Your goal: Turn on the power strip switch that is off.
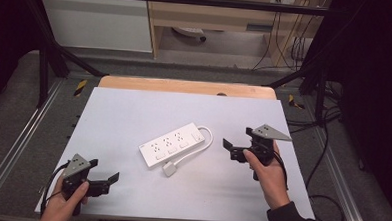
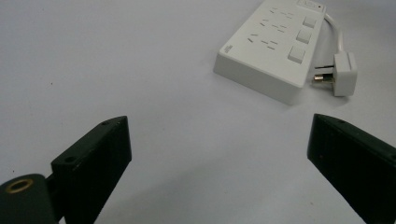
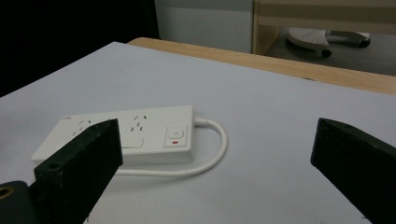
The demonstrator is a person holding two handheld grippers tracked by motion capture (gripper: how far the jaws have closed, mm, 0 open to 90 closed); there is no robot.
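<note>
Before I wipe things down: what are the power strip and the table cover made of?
Power strip: white hard plastic by its look, smooth with a slight sheen and moulded edges. Table cover: a matt pale sheet, perhaps laminate or paper; I cannot tell which.

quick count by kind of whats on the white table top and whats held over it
power strip: 1
plug on the strip's own cable: 1
hand-held claws: 2, left claw and right claw, both open and holding nothing
total: 4
</note>
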